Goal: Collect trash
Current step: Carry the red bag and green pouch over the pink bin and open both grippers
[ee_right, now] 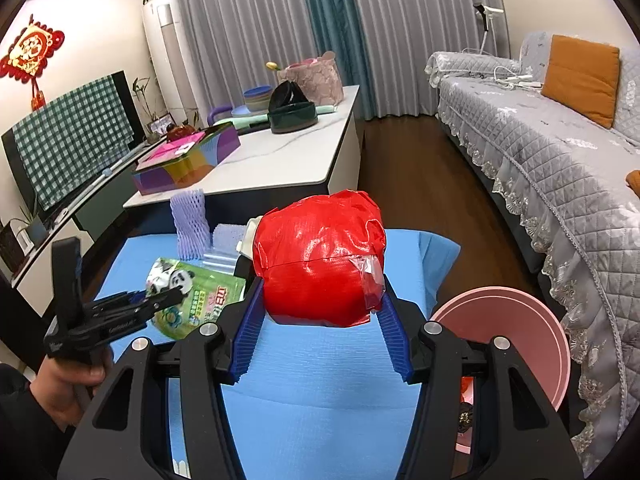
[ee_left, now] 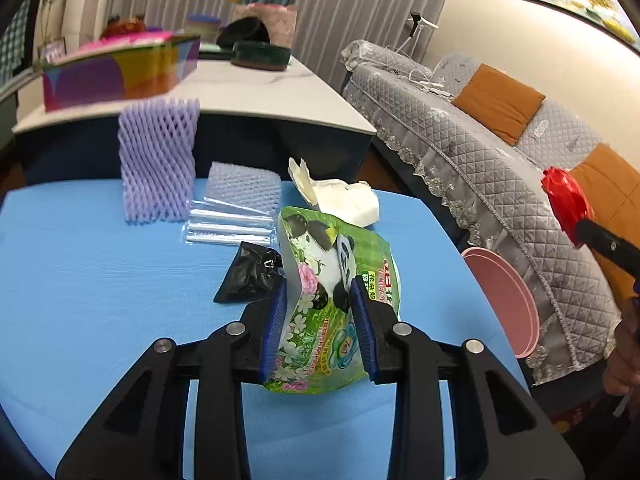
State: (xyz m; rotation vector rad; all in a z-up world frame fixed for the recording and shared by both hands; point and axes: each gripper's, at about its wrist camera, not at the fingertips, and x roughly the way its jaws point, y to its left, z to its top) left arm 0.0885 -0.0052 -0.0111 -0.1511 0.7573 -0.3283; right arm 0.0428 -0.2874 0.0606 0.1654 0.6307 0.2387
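1. Our left gripper (ee_left: pixel 322 320) is clamped on a green panda pouch (ee_left: pixel 336 300), lifted clear of the blue mat (ee_left: pixel 100 280); the blue pads (ee_left: pixel 276 320) press its sides and buckle it.
2. Our right gripper (ee_right: pixel 322 320) grasps a crumpled red bag (ee_right: pixel 320 260) between its pads, above the mat.
3. A pink bin (ee_right: pixel 520 340) stands on the floor just beside the mat's right edge; something red and dark shows inside it, too hidden to name.
4. On the mat beyond the pouch lie a black bag (ee_left: pixel 248 276), a clear plastic sleeve (ee_left: pixel 232 220), a white crumpled wrapper (ee_left: pixel 348 200) and two purple foam nets, one upright (ee_left: pixel 158 160), one flat (ee_left: pixel 244 188).
5. Behind stands a white table (ee_right: pixel 300 152) bearing a colourful box (ee_right: pixel 188 160); a grey sofa (ee_right: pixel 540 152) runs along the right.
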